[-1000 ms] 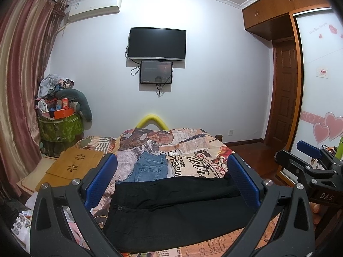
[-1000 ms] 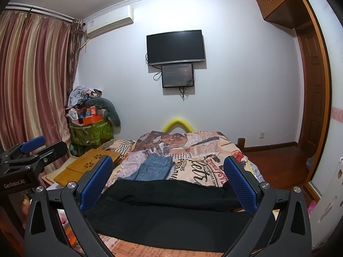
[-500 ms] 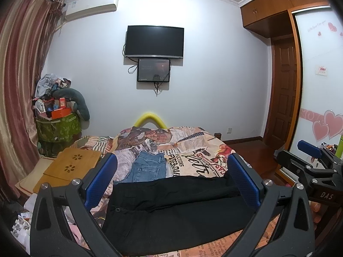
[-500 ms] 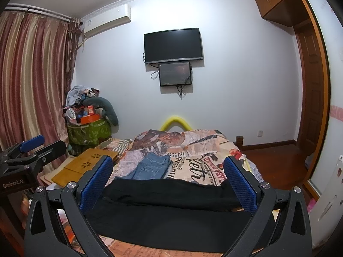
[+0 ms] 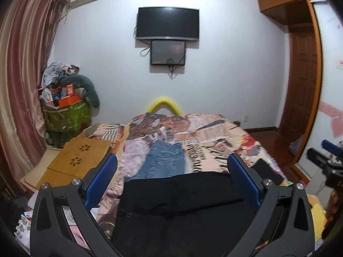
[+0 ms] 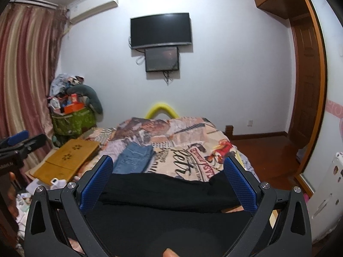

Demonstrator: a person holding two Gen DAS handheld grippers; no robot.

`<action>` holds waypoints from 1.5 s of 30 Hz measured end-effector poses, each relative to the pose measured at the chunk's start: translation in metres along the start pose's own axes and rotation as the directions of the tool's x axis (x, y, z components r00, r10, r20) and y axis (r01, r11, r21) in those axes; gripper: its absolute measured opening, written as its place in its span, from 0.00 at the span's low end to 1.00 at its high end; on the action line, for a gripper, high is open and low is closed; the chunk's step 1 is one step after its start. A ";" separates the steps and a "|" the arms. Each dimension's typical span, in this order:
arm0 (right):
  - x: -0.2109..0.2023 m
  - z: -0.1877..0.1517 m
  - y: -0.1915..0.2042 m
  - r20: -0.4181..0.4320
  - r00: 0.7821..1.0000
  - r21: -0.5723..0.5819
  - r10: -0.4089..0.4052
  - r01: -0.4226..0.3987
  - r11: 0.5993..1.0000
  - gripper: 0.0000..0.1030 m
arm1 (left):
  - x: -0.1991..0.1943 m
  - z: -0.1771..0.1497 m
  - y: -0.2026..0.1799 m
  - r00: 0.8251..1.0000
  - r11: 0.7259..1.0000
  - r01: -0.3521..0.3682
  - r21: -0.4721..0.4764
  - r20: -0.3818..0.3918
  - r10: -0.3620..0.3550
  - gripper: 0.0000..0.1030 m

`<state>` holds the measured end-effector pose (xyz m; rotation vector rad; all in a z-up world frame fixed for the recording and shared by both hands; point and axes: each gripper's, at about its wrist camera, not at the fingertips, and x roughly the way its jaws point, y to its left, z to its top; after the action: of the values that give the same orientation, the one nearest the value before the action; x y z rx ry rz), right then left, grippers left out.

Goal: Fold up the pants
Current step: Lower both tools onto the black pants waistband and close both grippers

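Black pants [image 5: 180,203] lie spread sideways across the near end of the bed, waistband to the left; the same pants [image 6: 163,201] fill the lower part of the right wrist view. My left gripper [image 5: 171,182] hovers above them, open, nothing between its blue pads. My right gripper [image 6: 168,184] is also open and empty over the pants' right half. Each gripper shows in the other's view: the right one [image 5: 328,162] at the right edge, the left one [image 6: 19,145] at the left edge.
Folded blue jeans [image 5: 165,160] lie farther up the printed bedspread [image 5: 214,137]. A wooden lap table [image 5: 72,160] sits left of the bed, a heaped green bag [image 5: 66,115] behind it. Curtains hang left, a door and wardrobe stand right. A fingertip [image 6: 169,252] shows at the bottom.
Both grippers have moved forward and dipped a little toward the pants, which now look larger. Both stay open; the pants have not moved.
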<state>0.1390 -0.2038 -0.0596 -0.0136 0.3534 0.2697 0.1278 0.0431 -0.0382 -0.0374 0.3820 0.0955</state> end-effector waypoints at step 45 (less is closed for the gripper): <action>0.341 -0.085 -0.010 -0.665 0.724 -0.114 0.182 -0.339 0.934 0.83 | 0.407 -0.157 0.154 0.677 0.976 -0.162 -0.146 -0.736 0.002 0.61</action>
<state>0.4204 -0.1304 -0.2567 -0.2959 1.0267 0.5943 0.4300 0.2225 -0.3383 -0.2669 1.1963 0.2110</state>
